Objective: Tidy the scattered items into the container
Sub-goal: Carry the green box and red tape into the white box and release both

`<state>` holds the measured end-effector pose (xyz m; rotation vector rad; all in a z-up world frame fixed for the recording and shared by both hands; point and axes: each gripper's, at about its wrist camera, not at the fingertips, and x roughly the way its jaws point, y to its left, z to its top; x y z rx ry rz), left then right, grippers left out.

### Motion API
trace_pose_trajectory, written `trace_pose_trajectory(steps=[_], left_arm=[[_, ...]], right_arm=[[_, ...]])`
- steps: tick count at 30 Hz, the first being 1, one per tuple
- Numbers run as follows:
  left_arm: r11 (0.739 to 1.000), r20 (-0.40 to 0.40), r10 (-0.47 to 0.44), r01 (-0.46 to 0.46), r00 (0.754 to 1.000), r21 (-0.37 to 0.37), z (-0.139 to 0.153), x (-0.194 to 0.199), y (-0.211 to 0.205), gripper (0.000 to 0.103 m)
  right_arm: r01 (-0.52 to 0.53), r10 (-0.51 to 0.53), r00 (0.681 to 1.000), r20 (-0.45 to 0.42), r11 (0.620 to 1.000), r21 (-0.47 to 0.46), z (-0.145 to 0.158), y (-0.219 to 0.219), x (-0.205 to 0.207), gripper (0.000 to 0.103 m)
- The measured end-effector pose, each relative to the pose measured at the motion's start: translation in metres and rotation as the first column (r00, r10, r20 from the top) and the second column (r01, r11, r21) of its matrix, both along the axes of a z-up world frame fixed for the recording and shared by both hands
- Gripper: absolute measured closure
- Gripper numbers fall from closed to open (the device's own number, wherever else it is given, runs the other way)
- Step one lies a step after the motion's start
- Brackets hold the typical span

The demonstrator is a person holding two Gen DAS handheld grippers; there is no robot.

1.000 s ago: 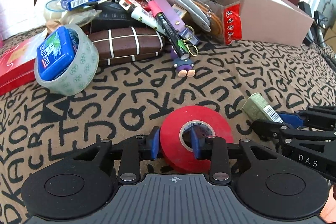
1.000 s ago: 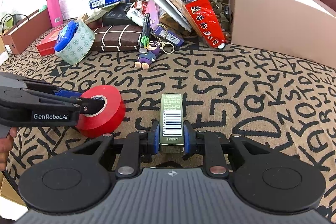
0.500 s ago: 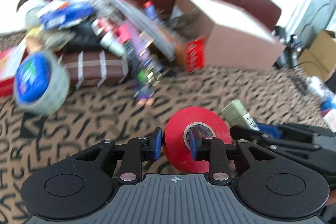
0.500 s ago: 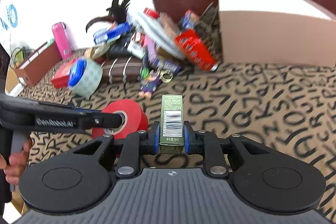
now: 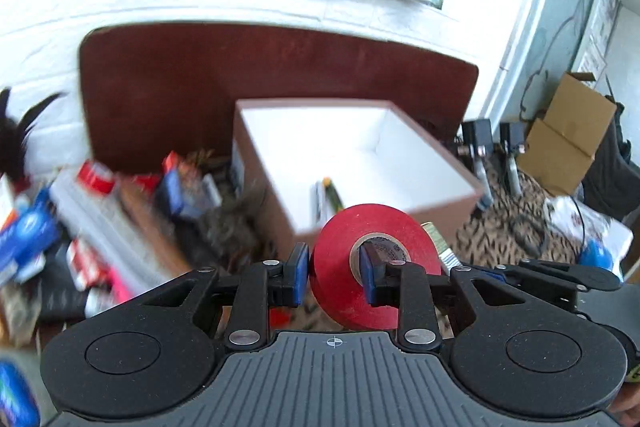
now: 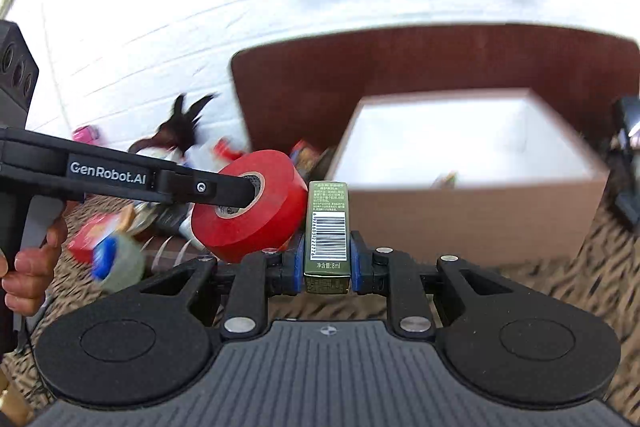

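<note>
My left gripper [image 5: 334, 277] is shut on a red tape roll [image 5: 340, 267], one finger outside the roll and one in its core, holding it in the air in front of the open brown box [image 5: 400, 211] with a white inside. My right gripper [image 6: 325, 265] is shut on a small green carton [image 6: 326, 227] with a barcode, held upright and raised before the same box [image 6: 480, 219]. The red roll [image 6: 256, 211] and left gripper also show in the right wrist view, just left of the carton. A few items lie in the box.
A pile of scattered items [image 5: 100, 219] lies left of the box on the letter-patterned cloth [image 6: 540, 283], including a clear tape roll with a blue tin [image 6: 116, 263]. A brown headboard [image 5: 240, 75] stands behind. Cardboard boxes [image 5: 568, 139] sit at the far right.
Both grippers have lifted their items off the cloth and risen toward the box; its white inside now shows. The views are blurred by motion.
</note>
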<state>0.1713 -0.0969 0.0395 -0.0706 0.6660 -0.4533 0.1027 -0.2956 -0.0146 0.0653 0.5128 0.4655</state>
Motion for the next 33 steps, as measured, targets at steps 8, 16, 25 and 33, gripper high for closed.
trace_pose_trajectory(steps=[8, 16, 25, 33], left_arm=[[0.998, -0.021, 0.04, -0.039, 0.999, 0.048, -0.007, 0.091, -0.055, 0.077], [0.99, -0.127, 0.095, -0.08, 0.987, 0.118, -0.056, 0.17, -0.08, 0.077], [0.94, -0.09, 0.12, -0.085, 0.989, 0.33, -0.086, 0.207, -0.097, 0.077], [0.888, -0.035, 0.112, -0.085, 0.993, 0.451, -0.094, 0.219, -0.114, 0.044]], right_arm=[[0.081, -0.081, 0.997, 0.001, 0.994, -0.073, 0.025, -0.022, 0.096, 0.078], [0.142, -0.167, 0.975, -0.144, 0.975, -0.169, -0.012, -0.038, 0.196, 0.078], [0.138, -0.213, 0.931, -0.296, 0.958, -0.253, -0.058, -0.046, 0.263, 0.078], [0.129, -0.216, 0.917, -0.335, 0.956, -0.262, -0.066, -0.042, 0.289, 0.078]])
